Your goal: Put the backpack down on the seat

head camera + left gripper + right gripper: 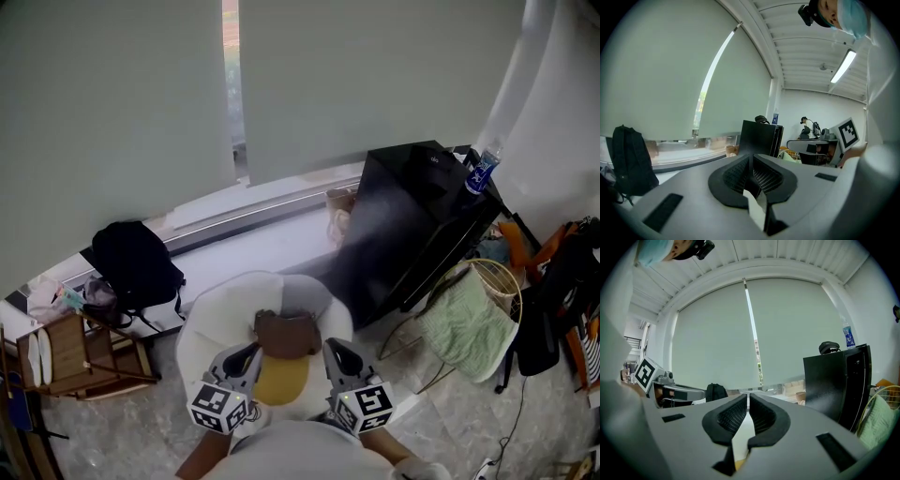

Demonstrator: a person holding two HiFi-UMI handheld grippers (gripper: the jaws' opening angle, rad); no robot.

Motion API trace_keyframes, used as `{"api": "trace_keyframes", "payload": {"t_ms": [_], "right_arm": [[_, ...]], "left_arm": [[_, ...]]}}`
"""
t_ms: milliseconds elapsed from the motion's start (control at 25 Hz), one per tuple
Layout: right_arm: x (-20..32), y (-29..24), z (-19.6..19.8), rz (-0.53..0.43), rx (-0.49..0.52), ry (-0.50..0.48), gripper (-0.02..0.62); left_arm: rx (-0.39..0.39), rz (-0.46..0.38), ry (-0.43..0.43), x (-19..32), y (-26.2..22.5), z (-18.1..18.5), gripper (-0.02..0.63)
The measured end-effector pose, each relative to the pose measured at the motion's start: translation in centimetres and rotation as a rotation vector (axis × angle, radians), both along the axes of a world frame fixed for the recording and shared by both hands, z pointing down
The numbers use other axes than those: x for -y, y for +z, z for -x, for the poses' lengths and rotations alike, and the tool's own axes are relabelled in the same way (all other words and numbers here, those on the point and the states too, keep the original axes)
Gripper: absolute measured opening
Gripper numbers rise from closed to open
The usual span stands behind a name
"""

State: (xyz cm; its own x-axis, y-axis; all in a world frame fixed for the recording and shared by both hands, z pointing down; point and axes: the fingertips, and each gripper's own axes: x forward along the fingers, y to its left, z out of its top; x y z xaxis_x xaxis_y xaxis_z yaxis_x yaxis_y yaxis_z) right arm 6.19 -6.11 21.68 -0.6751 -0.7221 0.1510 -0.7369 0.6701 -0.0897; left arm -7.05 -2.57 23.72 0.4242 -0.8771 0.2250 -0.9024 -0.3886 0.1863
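In the head view a white backpack (220,314) with a brown patch (287,333) and a yellow panel (281,379) hangs just in front of me, between both grippers. My left gripper (246,354) is at its left side and my right gripper (336,352) at its right. In the left gripper view the left gripper (751,164) has its jaws together, with a strip of white fabric (756,210) pinched between them. The right gripper (748,401) is shut on the same kind of white fabric (740,439). Beyond the bag lies a low white window ledge (272,246).
A black backpack (136,262) stands on the ledge at the left. A tall black cabinet (412,225) with a bottle (481,172) on top is at the right. A wire basket with green cloth (469,323) sits beside the cabinet. A wooden rack (80,356) is at the lower left.
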Motion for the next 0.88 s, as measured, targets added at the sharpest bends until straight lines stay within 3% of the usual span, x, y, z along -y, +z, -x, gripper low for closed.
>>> {"api": "trace_keyframes", "payload": {"t_ms": [480, 880], "right_arm": [[-1.6, -1.1, 0.7, -0.015, -0.002, -0.028, 0.031], [-2.1, -1.0, 0.1, 0.003, 0.015, -0.014, 0.031]], "left_arm": [[-0.024, -0.051, -0.017, -1.0, -1.7, 0.3, 0.049], [-0.033, -0.037, -0.011, -1.6, -1.5, -0.1, 0.049]]}}
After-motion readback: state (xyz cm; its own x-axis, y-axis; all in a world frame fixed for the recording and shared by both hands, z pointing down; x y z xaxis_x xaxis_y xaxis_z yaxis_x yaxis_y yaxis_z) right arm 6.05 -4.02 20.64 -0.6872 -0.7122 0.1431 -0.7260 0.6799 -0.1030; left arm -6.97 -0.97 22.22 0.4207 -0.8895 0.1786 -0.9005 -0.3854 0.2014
